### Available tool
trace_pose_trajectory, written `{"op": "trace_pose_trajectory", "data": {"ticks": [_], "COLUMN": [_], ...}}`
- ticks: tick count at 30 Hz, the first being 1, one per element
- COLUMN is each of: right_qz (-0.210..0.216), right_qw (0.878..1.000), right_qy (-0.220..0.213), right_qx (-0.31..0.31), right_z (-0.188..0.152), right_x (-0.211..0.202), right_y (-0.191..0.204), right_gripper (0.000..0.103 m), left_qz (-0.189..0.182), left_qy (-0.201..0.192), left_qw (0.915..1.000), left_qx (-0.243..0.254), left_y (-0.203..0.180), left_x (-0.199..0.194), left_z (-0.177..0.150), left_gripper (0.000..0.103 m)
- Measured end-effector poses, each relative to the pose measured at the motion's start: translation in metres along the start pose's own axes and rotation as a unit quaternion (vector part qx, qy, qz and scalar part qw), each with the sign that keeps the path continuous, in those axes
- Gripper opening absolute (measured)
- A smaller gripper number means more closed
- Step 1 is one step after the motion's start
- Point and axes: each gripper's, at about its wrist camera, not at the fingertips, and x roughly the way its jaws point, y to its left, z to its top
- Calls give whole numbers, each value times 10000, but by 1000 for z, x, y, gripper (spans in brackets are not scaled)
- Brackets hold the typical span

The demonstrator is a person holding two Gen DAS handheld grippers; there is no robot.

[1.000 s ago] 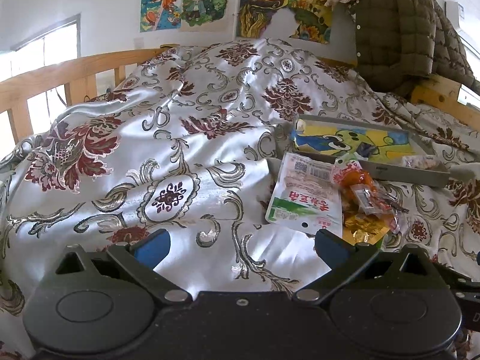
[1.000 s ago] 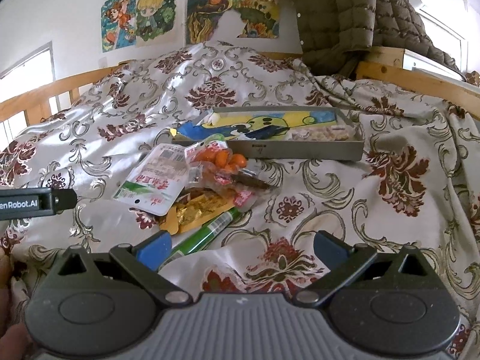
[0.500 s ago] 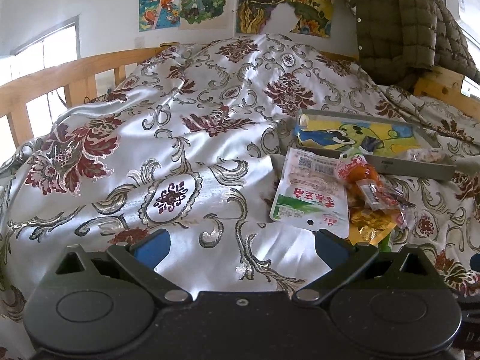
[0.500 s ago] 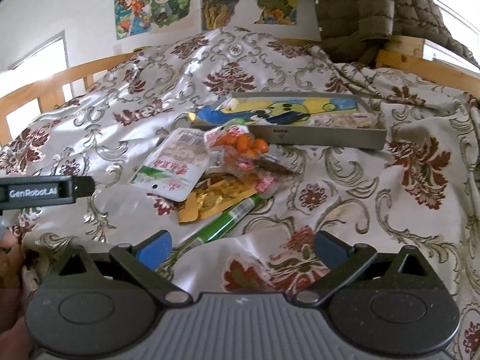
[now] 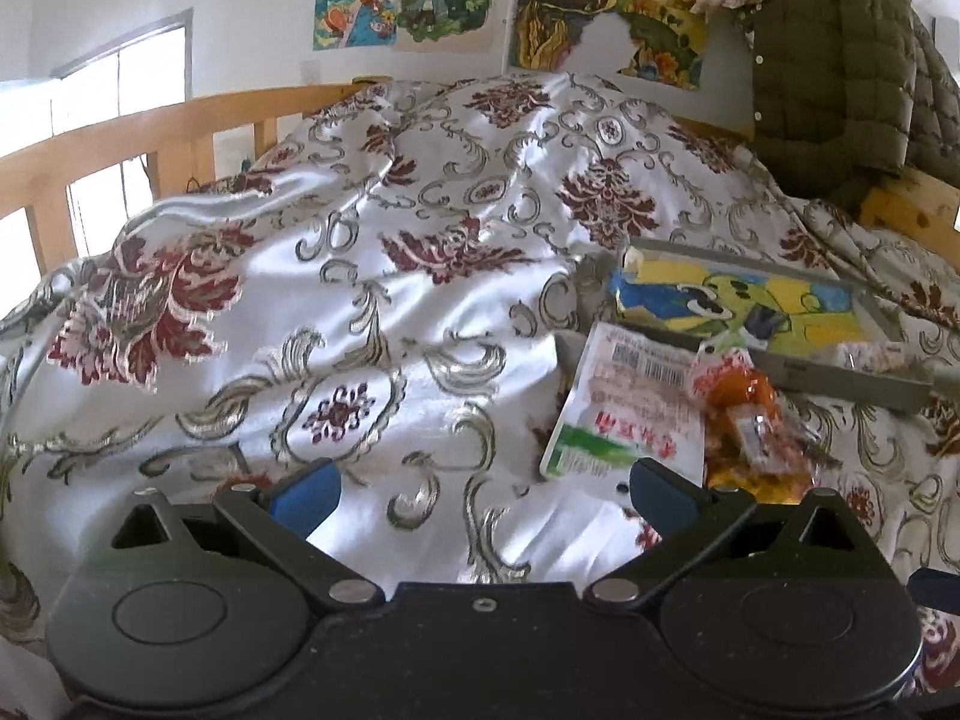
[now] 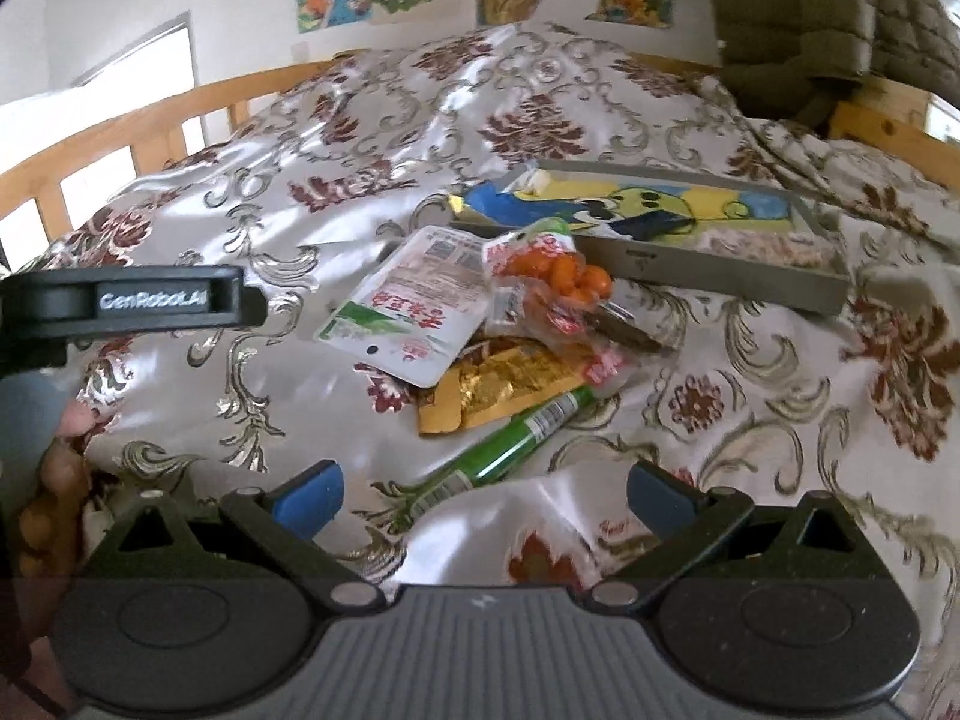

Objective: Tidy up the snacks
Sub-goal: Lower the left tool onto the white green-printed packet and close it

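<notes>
Both grippers are hovering over a patterned satin bedspread [image 6: 252,228], each with its 2 fingers spread wide and grasping nothing. The left gripper [image 5: 483,489] is pointing at bare cloth, with the snacks to its right. The right gripper [image 6: 485,489] is facing the snack pile: a white-and-green pouch [image 6: 408,315], an orange snack bag [image 6: 552,276], a gold packet [image 6: 498,381] and a green stick pack [image 6: 510,450]. A grey tray [image 6: 720,276] is lying just behind them.
</notes>
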Motion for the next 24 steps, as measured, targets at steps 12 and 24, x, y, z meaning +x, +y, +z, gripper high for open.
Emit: {"op": "trace_pose_trajectory", "data": {"ticks": [12,24], "right_qz": [853,1044], "right_qw": [9958,9913], "right_qy": [305,304], "right_qx": [99,745], "right_z": [11,10], "right_x": [29,47], "right_y": [-33,-49], "right_gripper": [103,95], "left_qz": [-295,-812], "left_qy": [429,1011], "left_qw": [9986,9906], "left_qx": [-65,432], "left_y": [-12,-43], "left_x": [41,113], "left_z": [13,29], "left_gripper": [102,102]}}
